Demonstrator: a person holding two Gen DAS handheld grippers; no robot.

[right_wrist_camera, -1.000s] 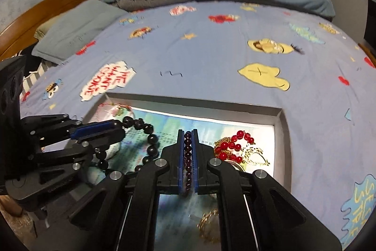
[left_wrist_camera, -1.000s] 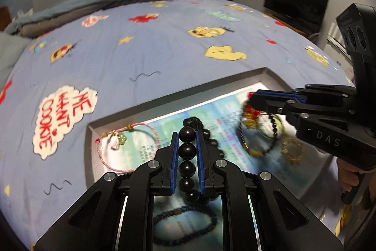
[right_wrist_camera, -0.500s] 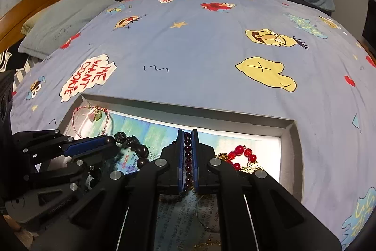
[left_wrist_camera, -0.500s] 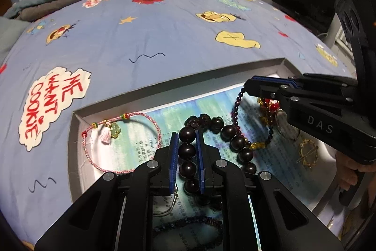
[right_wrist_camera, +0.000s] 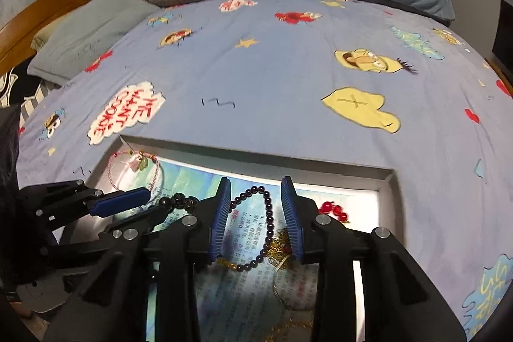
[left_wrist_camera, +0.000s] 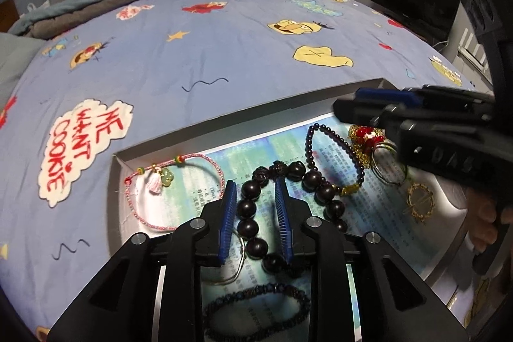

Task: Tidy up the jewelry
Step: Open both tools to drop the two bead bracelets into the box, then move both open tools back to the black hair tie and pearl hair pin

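The left gripper [left_wrist_camera: 255,220] was released, its blue pads spread either side of a bracelet of large dark beads [left_wrist_camera: 307,181] that lay flat in the tray [left_wrist_camera: 198,140], touching neither pad as far as could be seen. The right gripper [right_wrist_camera: 256,217] was likewise released, poised over a string of small purple beads [right_wrist_camera: 268,223] resting on the tray's printed lining. Left of the large beads sat a pink cord bracelet [left_wrist_camera: 179,188] with a small tassel. To the right lay red beads [left_wrist_camera: 367,133] tangled with gold chain, and a gold ring-shaped piece [left_wrist_camera: 420,204]. A dark beaded band [left_wrist_camera: 256,310] lay nearest the camera. The tray rested on a bed [left_wrist_camera: 224,53] with a blue cartoon-print cover.
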